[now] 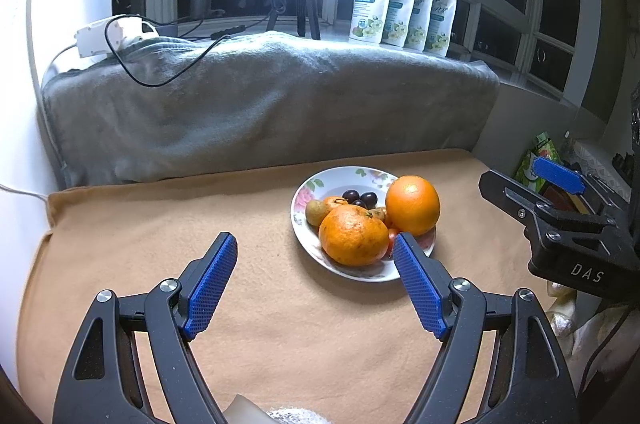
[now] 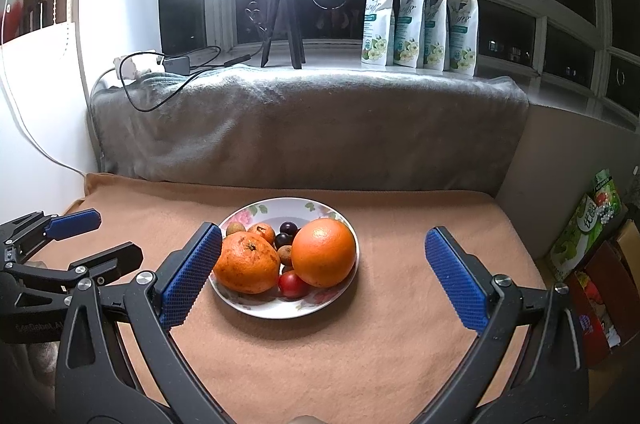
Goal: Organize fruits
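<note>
Orange, round and firm-skinned, the large smooth orange [image 2: 323,251] sits at the right side of the white floral-rimmed ceramic plate [image 2: 280,205], touching the rougher, flatter mandarin with a dark stem scar [image 2: 247,263] at the plate's left side. I judge both to be moderately heavy, stiff under light pressure, and prone to rolling; take each across its widest girth, pads on opposite sides.

Behind them on the plate lie three dark purple grapes [image 2: 285,238], a small orange tangerine [image 2: 262,232] and two brownish oval fruits, one at the far left edge [image 2: 235,227]. A small red tomato-like fruit [image 2: 293,284] sits at the plate's near edge. I judge these small items to be light, soft and easily bruised; grip gently. The plate itself is slick and breakable, and rests on a tan fleece blanket [image 2: 400,244] in front of a grey towel-covered bolster [image 2: 300,127].

Left tool [image 1: 315,251]: jaws apart, nothing between them, pointing downward, its right pad just at the plate's near rim in the left wrist view. Right tool [image 2: 323,244]: jaws apart and empty, angled down; the plate appears between its pads, nearer the left one. I see neither tool touching any fruit.
</note>
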`<state>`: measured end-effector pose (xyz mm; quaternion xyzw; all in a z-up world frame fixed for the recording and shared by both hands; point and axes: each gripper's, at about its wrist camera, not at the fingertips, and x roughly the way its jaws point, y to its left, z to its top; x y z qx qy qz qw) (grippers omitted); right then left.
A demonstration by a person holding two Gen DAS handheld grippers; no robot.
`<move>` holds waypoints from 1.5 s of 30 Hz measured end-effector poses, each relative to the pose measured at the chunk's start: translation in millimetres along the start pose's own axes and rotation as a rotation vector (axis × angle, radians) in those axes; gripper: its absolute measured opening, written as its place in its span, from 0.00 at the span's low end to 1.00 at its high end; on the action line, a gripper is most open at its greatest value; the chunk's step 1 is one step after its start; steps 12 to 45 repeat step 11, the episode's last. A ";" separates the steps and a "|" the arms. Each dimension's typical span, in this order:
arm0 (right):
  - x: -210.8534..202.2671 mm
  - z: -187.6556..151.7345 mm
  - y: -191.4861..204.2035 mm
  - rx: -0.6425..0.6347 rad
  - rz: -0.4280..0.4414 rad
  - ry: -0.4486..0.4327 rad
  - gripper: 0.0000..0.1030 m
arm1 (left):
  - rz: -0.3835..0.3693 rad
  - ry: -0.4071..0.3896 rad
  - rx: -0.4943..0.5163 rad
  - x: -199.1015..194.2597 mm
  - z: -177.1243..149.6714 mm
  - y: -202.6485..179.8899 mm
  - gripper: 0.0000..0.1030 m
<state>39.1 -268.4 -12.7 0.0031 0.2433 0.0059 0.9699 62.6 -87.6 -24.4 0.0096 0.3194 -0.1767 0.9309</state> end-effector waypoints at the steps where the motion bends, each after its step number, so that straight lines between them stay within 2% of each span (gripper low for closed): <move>1: 0.4 -0.3 -0.3 0.001 0.001 0.001 1.00 | 0.001 0.001 -0.001 0.0 -0.1 0.2 0.78; 45: 0.9 -3.6 -0.3 0.001 0.001 0.005 1.00 | 0.003 -0.002 0.002 -0.7 -0.4 2.4 0.78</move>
